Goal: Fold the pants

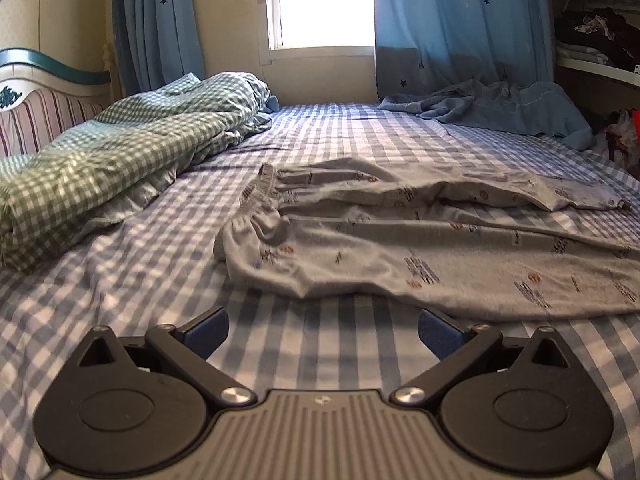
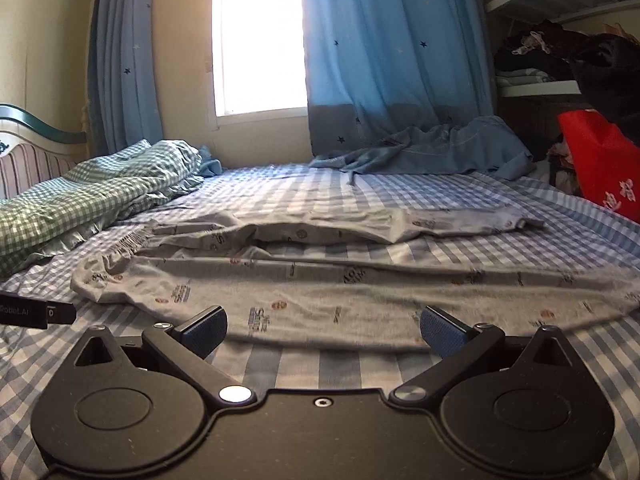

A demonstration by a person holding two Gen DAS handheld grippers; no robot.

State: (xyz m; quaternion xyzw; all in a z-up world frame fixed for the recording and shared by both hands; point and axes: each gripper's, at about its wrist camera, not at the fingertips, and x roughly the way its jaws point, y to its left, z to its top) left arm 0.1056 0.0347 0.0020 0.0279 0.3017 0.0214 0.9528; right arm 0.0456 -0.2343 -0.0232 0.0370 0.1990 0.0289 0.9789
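Note:
Grey printed pants (image 1: 400, 248) lie spread on the blue checked bed sheet (image 1: 160, 256), waistband to the left and both legs running right, the far leg rumpled. My left gripper (image 1: 323, 334) is open and empty, hovering just short of the near edge by the waist. In the right wrist view the pants (image 2: 340, 284) lie straight ahead. My right gripper (image 2: 324, 332) is open and empty, its blue pads (image 2: 440, 334) at the near leg's hem edge. The left gripper's body (image 2: 36, 314) shows at the left edge there.
A green checked duvet (image 1: 104, 160) is bunched at the left by the striped headboard (image 1: 44, 112). A blue cloth (image 1: 500, 104) lies at the far right under the curtains. Shelves with clothes (image 2: 560, 56) and a red bag (image 2: 600, 160) stand right of the bed.

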